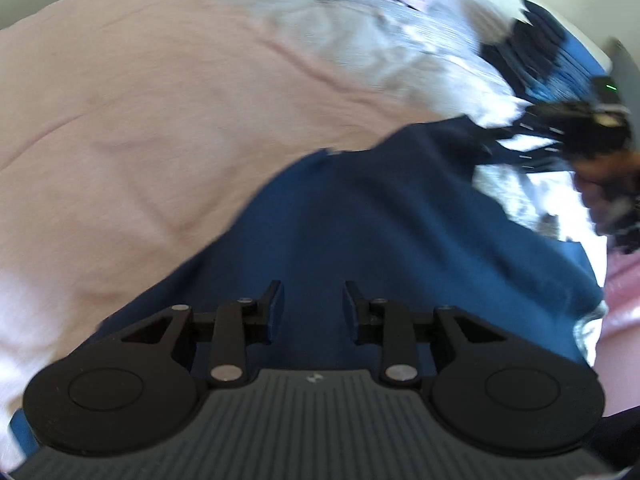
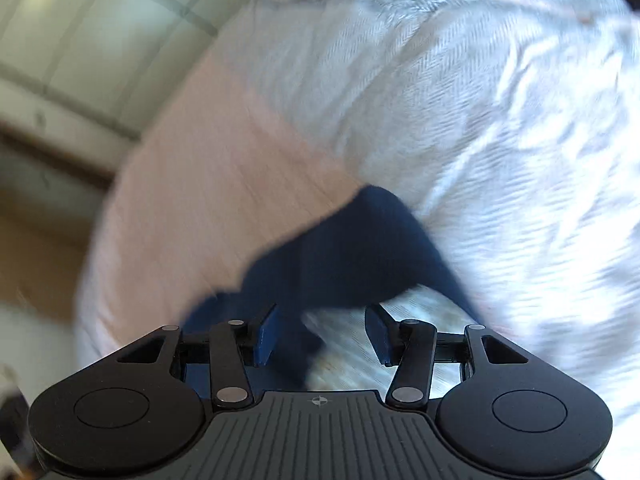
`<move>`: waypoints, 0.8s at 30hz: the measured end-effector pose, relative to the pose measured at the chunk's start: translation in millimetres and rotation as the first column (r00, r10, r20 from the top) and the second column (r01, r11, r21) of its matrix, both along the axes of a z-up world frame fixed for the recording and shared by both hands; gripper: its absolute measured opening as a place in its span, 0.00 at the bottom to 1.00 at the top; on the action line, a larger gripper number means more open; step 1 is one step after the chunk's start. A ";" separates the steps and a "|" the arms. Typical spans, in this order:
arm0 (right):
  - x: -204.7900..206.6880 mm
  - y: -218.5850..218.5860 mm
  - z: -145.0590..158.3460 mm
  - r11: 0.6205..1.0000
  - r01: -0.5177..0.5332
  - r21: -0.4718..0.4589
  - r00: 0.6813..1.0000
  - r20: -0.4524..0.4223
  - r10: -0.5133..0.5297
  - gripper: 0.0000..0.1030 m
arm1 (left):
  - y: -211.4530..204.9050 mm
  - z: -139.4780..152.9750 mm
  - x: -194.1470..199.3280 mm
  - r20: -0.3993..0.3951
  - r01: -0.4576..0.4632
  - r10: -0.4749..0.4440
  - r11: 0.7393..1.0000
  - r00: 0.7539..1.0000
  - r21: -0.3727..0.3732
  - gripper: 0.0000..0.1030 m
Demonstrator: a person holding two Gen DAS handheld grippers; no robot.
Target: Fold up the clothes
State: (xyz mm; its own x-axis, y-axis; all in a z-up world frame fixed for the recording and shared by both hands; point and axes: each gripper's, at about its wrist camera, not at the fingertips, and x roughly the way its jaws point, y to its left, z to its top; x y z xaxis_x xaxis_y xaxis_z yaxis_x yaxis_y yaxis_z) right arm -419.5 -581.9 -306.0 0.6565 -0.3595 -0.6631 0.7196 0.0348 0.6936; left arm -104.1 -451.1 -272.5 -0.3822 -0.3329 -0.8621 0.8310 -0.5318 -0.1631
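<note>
Navy garment (image 1: 380, 216) lies on pink sheet (image 1: 140, 120) of the bed, a patterned white cover (image 2: 480, 120) beyond it. Left hand-held gripper (image 1: 313, 308) hovers over the garment, jaws narrowly apart, nothing pinched. Right hand-held gripper (image 2: 322, 336) at the garment's edge, jaws wide, a navy fold between, pads not pressing. Both views blurred.
</note>
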 end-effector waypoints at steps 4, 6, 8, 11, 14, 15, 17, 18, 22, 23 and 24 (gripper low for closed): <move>-4.2 -10.1 -19.9 0.990 0.111 0.090 0.988 0.098 -0.119 0.00 | -3.1 -4.4 -30.0 0.004 0.062 -0.062 0.998 0.998 0.009 0.26; -22.9 -13.7 -10.2 0.987 0.145 0.069 0.983 0.103 -0.151 0.00 | -1.6 -3.6 -39.6 0.004 0.094 -0.094 0.996 0.996 -0.001 0.26; -47.9 -19.3 4.1 0.988 0.154 0.017 0.986 0.057 -0.155 0.00 | -4.0 -8.1 -46.2 0.005 0.112 -0.112 0.994 0.994 0.000 0.27; -70.2 -25.5 9.5 0.987 0.162 -0.008 0.986 -0.022 -0.162 0.00 | -6.5 -17.1 -50.8 0.014 0.110 -0.110 0.994 0.994 0.019 0.27; -70.9 -27.2 3.1 0.987 0.156 0.026 0.987 -0.033 -0.155 0.00 | -4.2 -23.1 -51.6 0.038 0.109 -0.111 0.993 0.993 0.042 0.27; -68.1 -26.4 1.9 0.989 0.146 0.038 0.989 -0.029 -0.145 0.00 | -1.5 -23.2 -50.1 0.051 0.115 -0.117 0.992 0.992 0.042 0.27; -61.2 -18.5 7.1 0.990 0.133 0.034 0.990 -0.039 -0.132 0.08 | 4.1 -21.9 -47.2 0.065 0.164 -0.167 0.985 0.984 0.044 0.28; -60.3 -11.2 11.1 0.991 0.130 0.027 0.991 -0.044 -0.128 0.11 | 7.1 -20.2 -46.9 0.062 0.169 -0.171 0.985 0.983 0.041 0.28; -61.0 20.9 28.6 0.996 0.092 -0.016 0.993 -0.071 -0.093 0.51 | 21.3 -11.7 -51.0 0.043 0.212 -0.213 0.977 0.976 0.019 0.28; -60.9 32.7 33.9 0.997 0.072 -0.031 0.992 -0.097 -0.075 0.51 | 25.3 -9.4 -53.7 0.033 0.233 -0.233 0.972 0.972 0.008 0.29; -61.5 45.2 39.6 0.997 0.057 -0.046 0.990 -0.123 -0.063 0.51 | 29.6 -7.8 -58.7 0.020 0.262 -0.261 0.965 0.965 -0.006 0.30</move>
State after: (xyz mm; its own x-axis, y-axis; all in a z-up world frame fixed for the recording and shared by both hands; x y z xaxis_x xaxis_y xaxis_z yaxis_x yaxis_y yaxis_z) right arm -481.0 -536.7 -266.4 0.5462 -0.4254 -0.7216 0.8019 0.0165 0.5972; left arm -162.7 -421.5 -280.3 -0.4404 -0.2306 -0.8677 0.6658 -0.7323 -0.1433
